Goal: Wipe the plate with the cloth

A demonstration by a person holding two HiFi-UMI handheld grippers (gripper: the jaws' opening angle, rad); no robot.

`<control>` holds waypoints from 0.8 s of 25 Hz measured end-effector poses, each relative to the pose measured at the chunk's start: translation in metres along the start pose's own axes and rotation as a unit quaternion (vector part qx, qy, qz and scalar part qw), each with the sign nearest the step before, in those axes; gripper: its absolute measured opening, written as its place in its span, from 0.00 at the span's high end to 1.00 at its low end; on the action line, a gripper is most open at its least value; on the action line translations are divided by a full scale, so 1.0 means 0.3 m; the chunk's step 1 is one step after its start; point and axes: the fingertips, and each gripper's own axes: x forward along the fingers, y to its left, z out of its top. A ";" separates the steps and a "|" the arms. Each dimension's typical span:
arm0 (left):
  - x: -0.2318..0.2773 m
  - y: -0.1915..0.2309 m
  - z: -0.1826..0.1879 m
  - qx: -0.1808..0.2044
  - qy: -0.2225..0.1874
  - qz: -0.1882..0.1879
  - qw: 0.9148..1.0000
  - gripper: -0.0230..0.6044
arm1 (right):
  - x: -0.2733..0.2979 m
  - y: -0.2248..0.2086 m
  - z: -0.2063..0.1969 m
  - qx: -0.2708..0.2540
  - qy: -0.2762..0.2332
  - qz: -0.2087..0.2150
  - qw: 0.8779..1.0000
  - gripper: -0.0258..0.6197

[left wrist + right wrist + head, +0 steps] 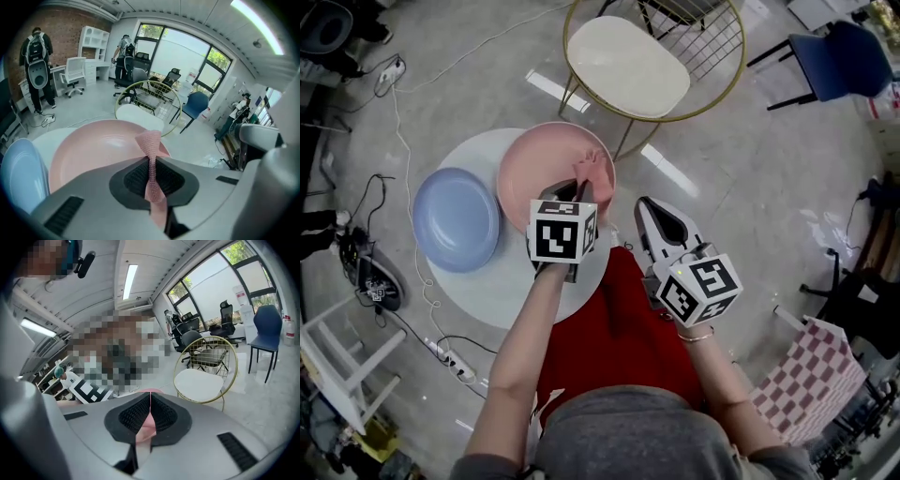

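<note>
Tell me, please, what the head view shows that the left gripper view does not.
Only the head view shows the person's forearms and red garment. Only the left gripper view shows people standing by a white desk, large windows, and the jaws themselves closed on the pink knitted cloth. Both show the left gripper holding that cloth over the round pink plate, the blue plate beside it, and the gold wire chair with a white seat.

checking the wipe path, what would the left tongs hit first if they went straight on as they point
Most likely the pink plate: the left tongs, shut on the cloth, aim low across its bowl, with the cloth's tip leading. How near the plate is cannot be told.
</note>
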 end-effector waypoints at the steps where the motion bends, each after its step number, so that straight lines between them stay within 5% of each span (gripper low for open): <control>1: 0.021 -0.016 -0.017 0.006 0.011 -0.005 1.000 0.91 | -0.009 -0.010 -0.005 0.002 -0.001 -0.004 1.000 0.91; 9: 0.081 0.014 -0.139 0.040 0.072 0.030 0.996 0.91 | -0.021 -0.007 -0.029 0.003 0.002 0.001 1.000 0.91; 20: -0.044 0.211 -0.254 -0.009 0.076 0.089 0.993 0.91 | 0.068 0.137 -0.062 -0.031 0.037 0.063 0.997 0.91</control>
